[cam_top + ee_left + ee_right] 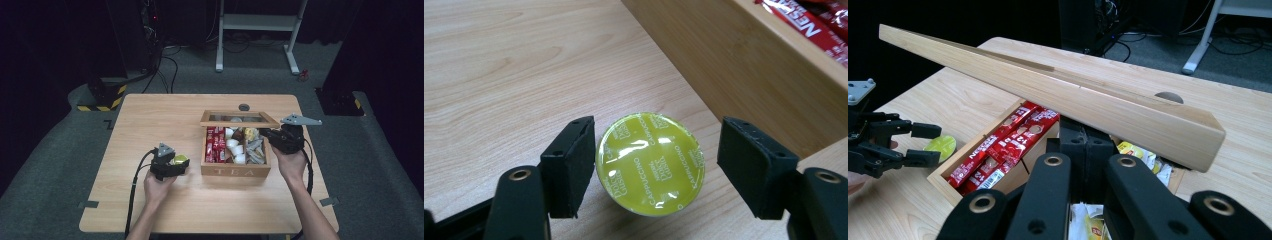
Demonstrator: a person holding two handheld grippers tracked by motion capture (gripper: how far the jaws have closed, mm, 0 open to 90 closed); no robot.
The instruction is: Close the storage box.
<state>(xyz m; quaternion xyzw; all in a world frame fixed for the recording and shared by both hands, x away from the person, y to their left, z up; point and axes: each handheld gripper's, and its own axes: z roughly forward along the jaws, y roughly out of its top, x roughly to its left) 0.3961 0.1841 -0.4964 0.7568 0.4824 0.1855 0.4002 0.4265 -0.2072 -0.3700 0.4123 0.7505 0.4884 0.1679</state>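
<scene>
where the dark room's grey carpet meets black curtains, a light wooden table (150, 120) stands with its long edges running left to right. behind its far edge are the white legs of a desk frame (257, 30), a tangle of black cables (162, 70) on the floor, and a base marked with yellow and black stripes (102, 97) off the far left corner. small grey tape marks (87, 204) lie on the carpet near both near corners.

right of the table's middle sits a wooden tea box (235, 171), lettered "tea" on its near wall. its glass-paned lid (239, 119) is raised toward the far edge. inside, red nescafe sachets (215, 144) fill the left compartment, white pods the middle one, and pale packets the right one.

a yellow-green cappuccino capsule (650, 163) stands foil up on the table, just left of the box's left wall. the left gripper (170, 165), held from the near edge, has its jaws partly open on either side of the capsule; the left pad is right against its rim, the right pad clearly apart, so nothing is held.

the right gripper (1087, 145), at the box's right wall, has its jaws fully closed together, their tips under the raised lid; whether they touch the lid cannot be told. this lid crosses the right gripper view and hides part of the far table.
</scene>
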